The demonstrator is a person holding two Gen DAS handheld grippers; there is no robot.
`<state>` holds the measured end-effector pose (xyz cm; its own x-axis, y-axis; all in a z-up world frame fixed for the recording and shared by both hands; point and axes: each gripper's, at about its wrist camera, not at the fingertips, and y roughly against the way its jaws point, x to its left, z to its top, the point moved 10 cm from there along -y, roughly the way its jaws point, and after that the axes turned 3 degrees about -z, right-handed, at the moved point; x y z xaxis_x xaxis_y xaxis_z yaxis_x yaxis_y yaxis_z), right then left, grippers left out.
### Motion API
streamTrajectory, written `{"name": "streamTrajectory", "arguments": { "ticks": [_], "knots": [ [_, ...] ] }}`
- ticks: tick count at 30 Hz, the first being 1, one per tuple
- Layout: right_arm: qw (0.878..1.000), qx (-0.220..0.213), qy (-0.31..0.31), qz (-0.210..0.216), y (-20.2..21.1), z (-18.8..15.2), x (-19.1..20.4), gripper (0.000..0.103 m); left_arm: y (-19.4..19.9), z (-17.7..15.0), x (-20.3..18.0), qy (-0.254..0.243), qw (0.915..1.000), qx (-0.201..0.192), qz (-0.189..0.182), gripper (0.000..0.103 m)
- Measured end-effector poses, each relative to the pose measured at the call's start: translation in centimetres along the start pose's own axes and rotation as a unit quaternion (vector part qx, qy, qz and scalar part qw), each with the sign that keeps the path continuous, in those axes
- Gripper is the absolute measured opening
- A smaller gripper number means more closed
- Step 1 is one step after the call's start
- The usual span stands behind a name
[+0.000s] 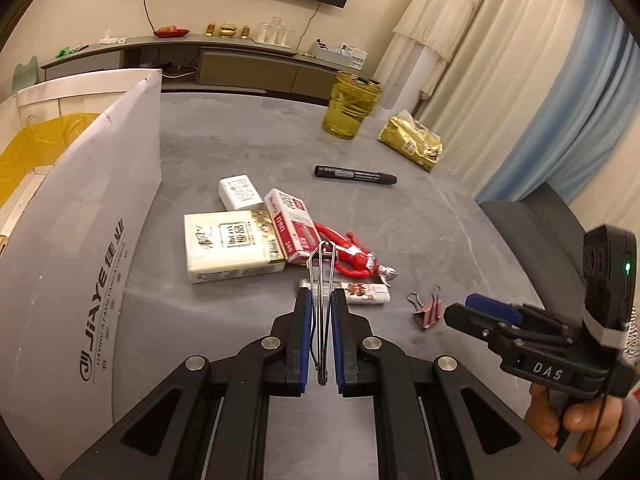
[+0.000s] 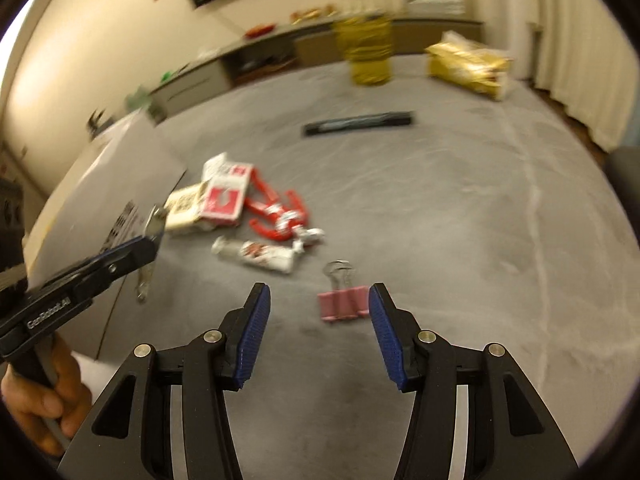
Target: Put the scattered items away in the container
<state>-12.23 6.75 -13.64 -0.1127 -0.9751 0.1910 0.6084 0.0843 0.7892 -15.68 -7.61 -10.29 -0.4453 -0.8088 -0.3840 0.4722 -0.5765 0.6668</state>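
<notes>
My left gripper is shut on a thin metal nail clipper, held above the grey table beside the white box flap. Ahead lie a tissue pack, a white charger, a red-and-white carton, a red toy figure and a white lighter. A black marker lies farther back. My right gripper is open just above the table, with a pink binder clip between its fingers, nearer the right one. The right wrist view is blurred.
The open white cardboard box stands at the left with something yellow inside. A yellow glass cup and a gold bag sit at the table's far side. A dark chair stands at the right edge. A hand grips the left handle.
</notes>
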Motion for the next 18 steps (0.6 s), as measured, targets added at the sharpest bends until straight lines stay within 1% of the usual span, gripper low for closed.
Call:
{"name": "streamTrajectory", "arguments": {
  "ticks": [2,3,5,7,11,15,16,17,18],
  "knots": [
    [1.000,0.020,0.012,0.005,-1.2,-0.5,0.7,0.057,0.0,0.0,-0.2,0.001,1.0000,0.001,-0.006,0.010],
    [0.999,0.033,0.028,-0.002,-2.0,-0.7,1.0,0.057,0.0,0.0,-0.4,0.001,1.0000,0.002,-0.008,0.010],
    [0.998,0.046,0.048,-0.022,-3.1,-0.9,0.7,0.058,-0.2,-0.2,-0.6,0.001,0.9999,0.004,-0.010,0.010],
    [0.997,0.054,0.050,-0.027,-3.8,-0.9,0.3,0.058,-0.1,-0.3,-0.6,0.002,0.9999,0.005,-0.012,0.010],
    [0.997,0.049,0.051,-0.037,-4.5,0.0,-0.4,0.058,0.1,-0.1,-0.8,0.004,0.9999,0.001,-0.015,0.010],
    [0.996,0.038,0.069,-0.031,-4.3,0.6,0.1,0.058,0.5,0.0,-0.9,-0.001,0.9999,-0.002,-0.015,0.010],
    [0.996,0.041,0.077,-0.032,-4.4,0.4,0.3,0.055,0.5,0.0,-0.9,-0.002,0.9999,-0.003,-0.015,0.010],
    [0.995,0.043,0.084,-0.034,-4.4,0.3,0.5,0.038,0.6,0.0,-0.9,-0.002,0.9999,-0.003,-0.015,0.010],
    [0.994,0.045,0.090,-0.036,-4.4,0.2,0.6,0.036,0.6,0.1,-0.9,-0.001,0.9999,-0.004,-0.015,0.010]
  ]
}}
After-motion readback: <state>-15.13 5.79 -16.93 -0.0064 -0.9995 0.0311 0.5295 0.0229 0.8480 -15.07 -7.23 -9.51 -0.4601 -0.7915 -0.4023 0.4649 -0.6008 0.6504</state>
